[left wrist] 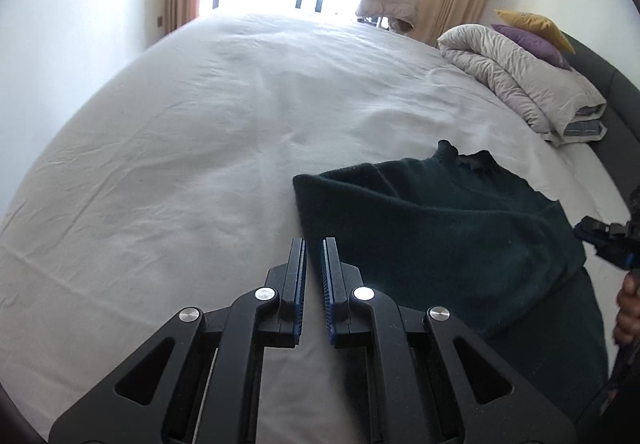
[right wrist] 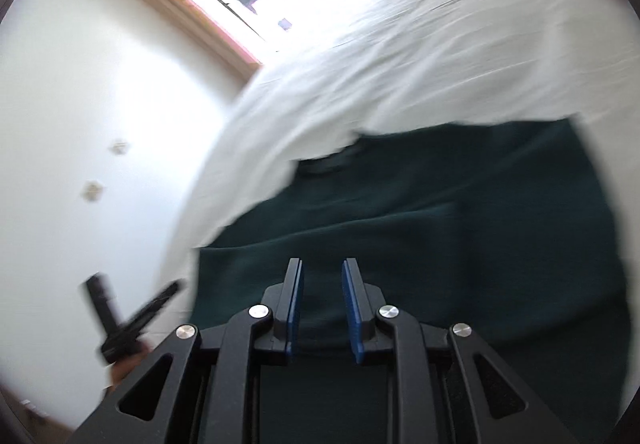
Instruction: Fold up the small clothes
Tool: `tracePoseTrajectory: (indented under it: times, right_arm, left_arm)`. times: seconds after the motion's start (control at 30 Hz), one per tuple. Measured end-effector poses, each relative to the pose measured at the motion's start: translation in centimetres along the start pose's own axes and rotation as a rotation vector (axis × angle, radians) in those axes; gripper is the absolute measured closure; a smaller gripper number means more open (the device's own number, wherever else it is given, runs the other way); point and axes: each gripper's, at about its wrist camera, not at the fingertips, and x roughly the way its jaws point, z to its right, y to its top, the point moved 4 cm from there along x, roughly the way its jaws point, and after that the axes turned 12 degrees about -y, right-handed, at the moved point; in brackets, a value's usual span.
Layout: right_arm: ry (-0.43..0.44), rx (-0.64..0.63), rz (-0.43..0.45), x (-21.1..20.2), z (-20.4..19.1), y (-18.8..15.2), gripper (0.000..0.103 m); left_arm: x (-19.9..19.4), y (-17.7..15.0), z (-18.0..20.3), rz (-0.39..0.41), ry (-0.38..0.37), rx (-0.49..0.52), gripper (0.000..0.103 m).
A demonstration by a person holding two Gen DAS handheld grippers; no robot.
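- The left gripper (left wrist: 314,244) hovers with jaws narrowed to a slit, nothing between them; the dark green garment (left wrist: 440,228) lies on the bed (left wrist: 200,124) just right of them.
- The right gripper (right wrist: 322,264) has jaws slightly apart and empty, the garment spread beneath and ahead.
- Judged next: pinch both near corners evenly, lift low, then fold across.

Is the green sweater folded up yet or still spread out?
Partly folded. The dark green sweater lies on the white bed with one side doubled over, but its lower part still spreads flat.
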Motion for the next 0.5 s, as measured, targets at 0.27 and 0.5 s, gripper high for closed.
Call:
tracePoseTrajectory:
  times: [0.27,0.5]
  right_arm:
    - [0.074,0.21,-0.149,7.3,4.3,-1.5,0.103]
    - [0.067,0.181,-0.142,6.7,4.2,-1.8,0.103]
  left_arm:
    - [6.7,2.4,-2.2,-0.104,0.078,-0.004,0.095]
    - [5.9,1.9,-2.6,-0.063,0.081,-0.018,0.093]
